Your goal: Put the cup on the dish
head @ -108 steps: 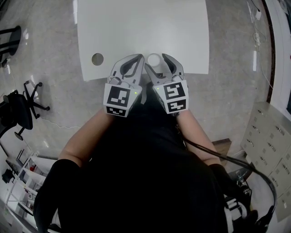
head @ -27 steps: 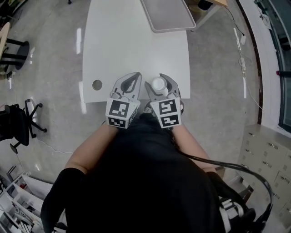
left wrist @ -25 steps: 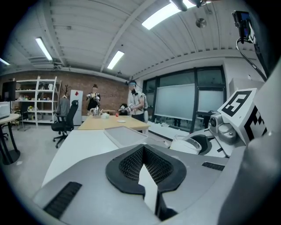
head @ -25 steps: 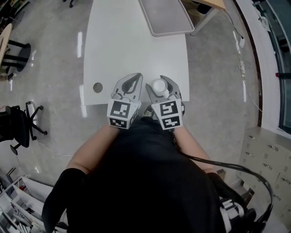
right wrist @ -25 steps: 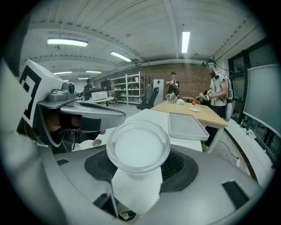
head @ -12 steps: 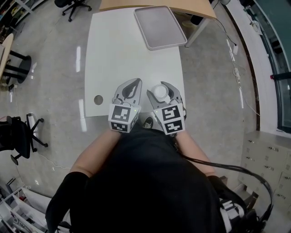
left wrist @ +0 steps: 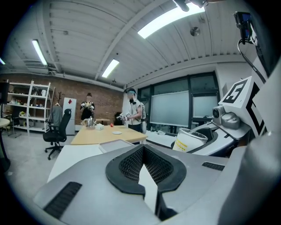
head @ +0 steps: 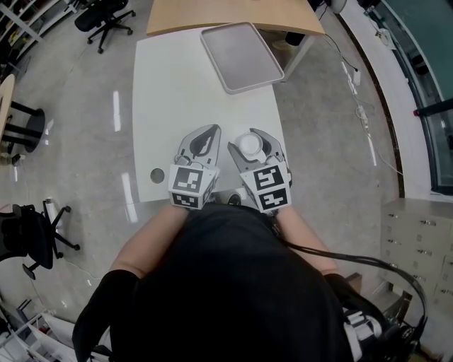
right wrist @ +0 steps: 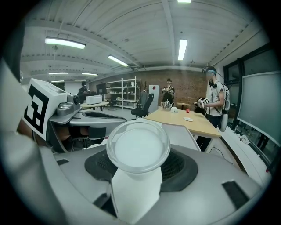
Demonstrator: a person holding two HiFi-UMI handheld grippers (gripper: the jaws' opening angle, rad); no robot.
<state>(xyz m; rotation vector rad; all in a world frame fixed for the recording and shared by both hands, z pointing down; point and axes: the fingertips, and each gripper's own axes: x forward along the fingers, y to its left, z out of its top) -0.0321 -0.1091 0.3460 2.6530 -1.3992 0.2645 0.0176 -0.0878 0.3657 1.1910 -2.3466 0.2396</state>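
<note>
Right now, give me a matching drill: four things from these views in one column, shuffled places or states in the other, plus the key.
Things:
1. cup
2. left claw
3. grey tray
4. wooden table

Places or states:
A. shut, nothing in it
B. beyond the far end of the white table
C. gripped in the right claw
D. lying at the white table's far end, nothing on it

Pairs: 1-C, 2-A, 3-D, 4-B
</note>
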